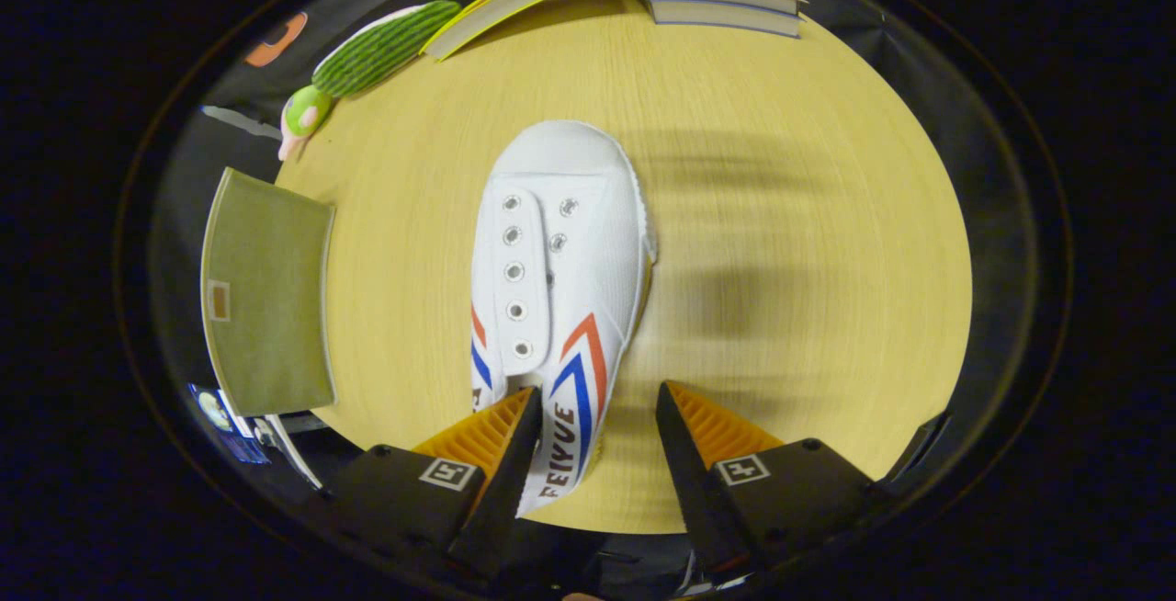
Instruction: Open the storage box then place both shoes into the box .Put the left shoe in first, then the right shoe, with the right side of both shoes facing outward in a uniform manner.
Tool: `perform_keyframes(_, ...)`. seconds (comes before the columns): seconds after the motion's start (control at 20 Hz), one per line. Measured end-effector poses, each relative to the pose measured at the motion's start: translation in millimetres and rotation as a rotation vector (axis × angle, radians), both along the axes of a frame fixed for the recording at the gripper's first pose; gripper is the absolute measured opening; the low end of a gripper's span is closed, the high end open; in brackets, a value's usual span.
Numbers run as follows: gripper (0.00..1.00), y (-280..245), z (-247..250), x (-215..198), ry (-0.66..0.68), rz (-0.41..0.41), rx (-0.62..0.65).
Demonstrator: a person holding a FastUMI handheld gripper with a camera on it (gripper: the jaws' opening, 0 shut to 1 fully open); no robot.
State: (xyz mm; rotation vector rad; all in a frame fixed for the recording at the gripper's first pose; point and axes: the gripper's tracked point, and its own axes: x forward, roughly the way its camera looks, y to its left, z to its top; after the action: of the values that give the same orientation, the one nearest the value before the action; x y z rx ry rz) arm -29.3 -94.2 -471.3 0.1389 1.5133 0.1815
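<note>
White canvas shoe [556,279] | heel wall between parted jaws | toe beyond

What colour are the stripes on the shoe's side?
Red and blue chevrons on the white shoe, seen in the gripper view; the gripper is open.

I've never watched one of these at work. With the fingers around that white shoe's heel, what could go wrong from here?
1. The hand-held gripper is open; only one finger looks to be against the shoe, so closing may grab off-centre and let it slip.
2. The shoe looks tilted, so it might twist when lifted.
3. The olive storage box sits off to the side, so the carry might bump it.
</note>
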Motion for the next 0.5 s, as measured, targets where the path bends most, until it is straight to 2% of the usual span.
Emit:
perform_keyframes(0.05, 0.61, 4.3, 3.6, 0.8, 0.0, -0.01, 0.016)
perform_keyframes(0.2, 0.41, 1.9, 3.3, -0.9, 0.025, -0.047, 0.028)
perform_keyframes(0.3, 0.29, 0.1, 2.8, 1.1, 0.045, -0.11, 0.055)
perform_keyframes(0.35, 0.15, -1.0, 4.0, 2.4, 0.049, -0.134, 0.068)
perform_keyframes(0.4, 0.09, -1.4, 6.8, 3.0, 0.041, -0.136, 0.076)
perform_keyframes(0.5, 0.08, -0.3, 7.6, 1.1, 0.034, -0.158, 0.089)
